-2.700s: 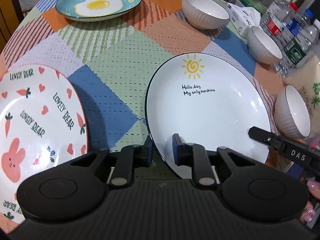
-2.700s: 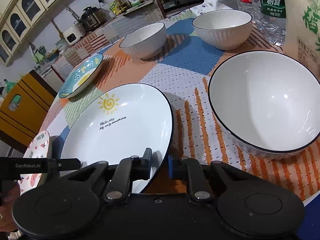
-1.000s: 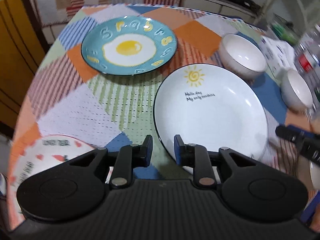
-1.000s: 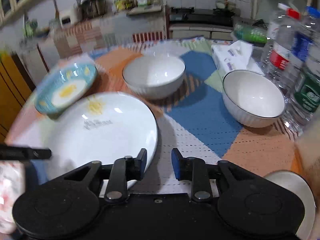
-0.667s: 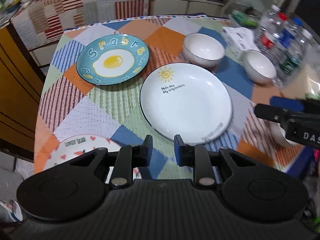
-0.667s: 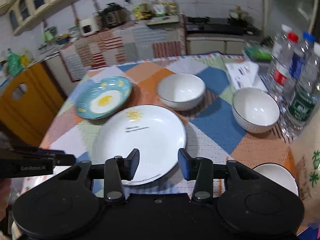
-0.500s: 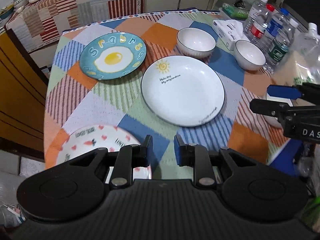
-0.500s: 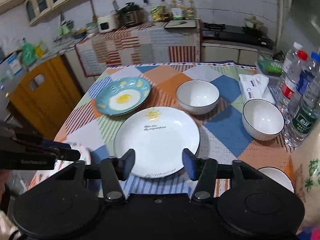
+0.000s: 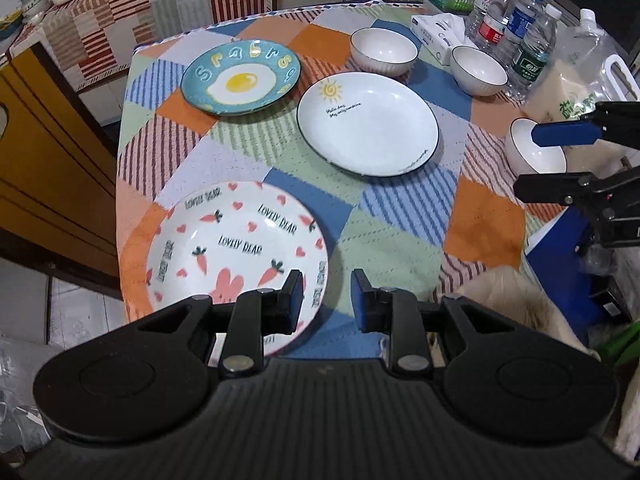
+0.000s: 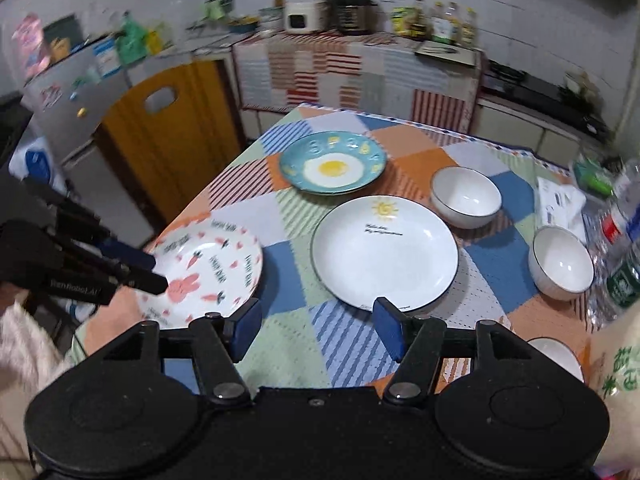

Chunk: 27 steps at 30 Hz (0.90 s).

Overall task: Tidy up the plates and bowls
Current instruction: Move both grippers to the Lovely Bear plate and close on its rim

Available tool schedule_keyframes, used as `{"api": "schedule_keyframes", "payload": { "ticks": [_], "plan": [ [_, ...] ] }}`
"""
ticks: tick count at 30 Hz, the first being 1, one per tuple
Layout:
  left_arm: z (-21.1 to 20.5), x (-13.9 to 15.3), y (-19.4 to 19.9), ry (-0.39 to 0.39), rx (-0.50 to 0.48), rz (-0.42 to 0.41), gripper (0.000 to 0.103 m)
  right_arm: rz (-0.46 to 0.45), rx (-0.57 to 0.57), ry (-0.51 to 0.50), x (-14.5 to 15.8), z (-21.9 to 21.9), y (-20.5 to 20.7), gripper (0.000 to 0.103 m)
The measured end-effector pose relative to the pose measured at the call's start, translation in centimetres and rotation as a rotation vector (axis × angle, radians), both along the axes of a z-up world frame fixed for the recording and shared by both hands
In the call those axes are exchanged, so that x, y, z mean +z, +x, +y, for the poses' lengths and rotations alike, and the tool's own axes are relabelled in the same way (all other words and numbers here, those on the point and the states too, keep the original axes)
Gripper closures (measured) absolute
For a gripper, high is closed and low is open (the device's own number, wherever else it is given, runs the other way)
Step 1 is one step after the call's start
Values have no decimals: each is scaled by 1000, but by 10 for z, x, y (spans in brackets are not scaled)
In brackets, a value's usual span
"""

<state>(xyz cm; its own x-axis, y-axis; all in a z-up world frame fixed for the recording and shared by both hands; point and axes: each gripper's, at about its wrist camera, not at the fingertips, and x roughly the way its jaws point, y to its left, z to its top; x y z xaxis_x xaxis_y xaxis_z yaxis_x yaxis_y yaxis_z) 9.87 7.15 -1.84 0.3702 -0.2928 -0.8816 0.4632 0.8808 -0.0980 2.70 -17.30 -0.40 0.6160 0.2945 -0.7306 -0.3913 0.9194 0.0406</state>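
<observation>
The left hand-held gripper (image 9: 326, 294) was held above the near edge of the table (image 9: 404, 236), its jaws a little apart and nothing between them. One of its fingers (image 9: 290, 300) was seen over the rim of the bunny plate (image 9: 236, 248), though contact could not be told. The right hand-held gripper (image 10: 316, 328) was raised over the same near edge, its jaws spread wide and empty.

Three plates were laid on the patchwork cloth (image 10: 288, 340). The bunny plate (image 10: 204, 272) was set at the near left corner. The sun plate (image 9: 368, 122) was placed near the middle, well apart from it. The egg plate (image 9: 240, 78) was set farther back on the left, near the sun plate but not touching it.

Three bowls were spread along the right side. One bowl (image 9: 384, 50) was seen just behind the sun plate, a second bowl (image 9: 478, 70) beside the bottles (image 9: 516, 36), and a third bowl (image 9: 536, 158) at the near right edge, partly hidden by the right hand-held gripper (image 9: 576, 160) in the left wrist view. A tissue pack (image 9: 440, 30) was seen between the far bowls.
</observation>
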Motion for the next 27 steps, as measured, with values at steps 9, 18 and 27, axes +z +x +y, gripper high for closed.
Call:
{"api": "schedule_keyframes", "payload": {
  "ticks": [9, 18, 27],
  "plan": [
    [39, -18, -4, 10, 32, -1, 69, 26, 150, 3, -5, 30, -4, 37],
    [64, -48, 6, 69, 65, -83, 43, -51, 152, 87, -36, 55, 11, 36],
    [87, -87, 18, 55, 169, -98, 43, -71, 215, 98, -91, 89, 38, 36]
  ]
}}
